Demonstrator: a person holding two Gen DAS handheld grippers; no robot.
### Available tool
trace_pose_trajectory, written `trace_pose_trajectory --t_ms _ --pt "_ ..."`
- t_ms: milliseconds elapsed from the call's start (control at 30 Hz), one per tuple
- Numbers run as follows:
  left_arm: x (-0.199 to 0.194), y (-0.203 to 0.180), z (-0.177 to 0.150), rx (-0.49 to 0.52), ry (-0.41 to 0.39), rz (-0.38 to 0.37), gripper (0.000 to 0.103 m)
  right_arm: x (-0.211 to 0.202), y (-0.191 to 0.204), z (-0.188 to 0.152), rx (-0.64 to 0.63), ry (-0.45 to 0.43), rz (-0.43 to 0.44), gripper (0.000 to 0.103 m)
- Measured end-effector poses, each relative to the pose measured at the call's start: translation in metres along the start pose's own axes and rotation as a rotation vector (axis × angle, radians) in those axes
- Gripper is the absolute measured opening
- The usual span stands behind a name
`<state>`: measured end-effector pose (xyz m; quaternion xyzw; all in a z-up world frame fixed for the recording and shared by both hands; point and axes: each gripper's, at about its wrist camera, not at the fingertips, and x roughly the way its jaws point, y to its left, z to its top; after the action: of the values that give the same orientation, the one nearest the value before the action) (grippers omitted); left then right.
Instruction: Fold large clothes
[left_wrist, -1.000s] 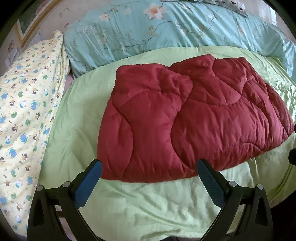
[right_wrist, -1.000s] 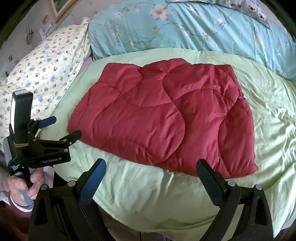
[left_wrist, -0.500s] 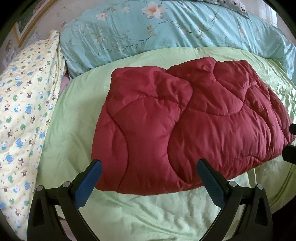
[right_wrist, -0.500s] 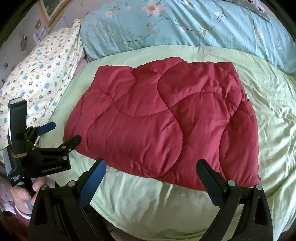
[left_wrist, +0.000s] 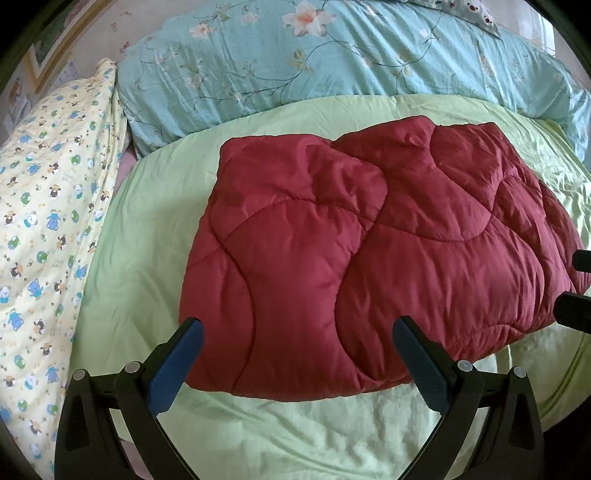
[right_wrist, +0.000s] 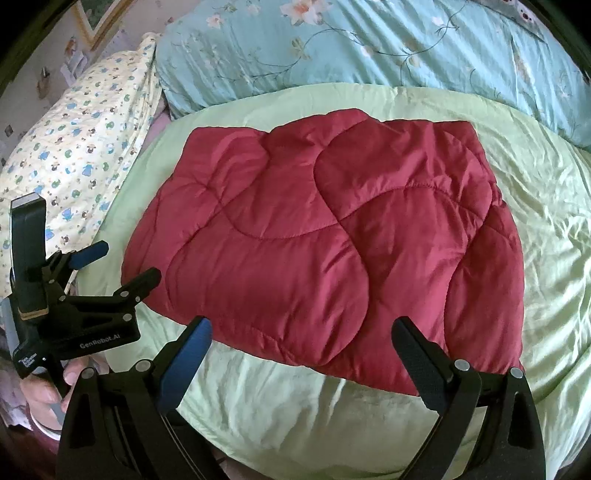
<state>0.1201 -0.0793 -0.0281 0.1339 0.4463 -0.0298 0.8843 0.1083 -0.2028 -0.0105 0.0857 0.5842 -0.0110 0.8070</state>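
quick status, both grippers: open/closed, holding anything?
Left gripper: open, holding nothing, just short of the red quilt.
Right gripper: open, holding nothing, near edge of the quilt between its fingers.

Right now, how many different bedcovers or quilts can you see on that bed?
4. A red quilt lies folded on a green cover; a blue floral one is bunched behind them; a yellow animal-print one lies at the left. More may be hidden underneath.

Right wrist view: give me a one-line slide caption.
Red quilted garment lying folded on a green bedspread, with both open grippers, right and left, near its front edge.
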Motion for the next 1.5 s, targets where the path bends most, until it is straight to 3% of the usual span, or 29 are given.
trace_pose_trajectory --t_ms 1500 --pt "0.0003 0.0006 0.0068 -0.003 -0.01 -0.004 0.103 0.0032 0.0052 0.0036 0.001 0.007 0.011 0.099"
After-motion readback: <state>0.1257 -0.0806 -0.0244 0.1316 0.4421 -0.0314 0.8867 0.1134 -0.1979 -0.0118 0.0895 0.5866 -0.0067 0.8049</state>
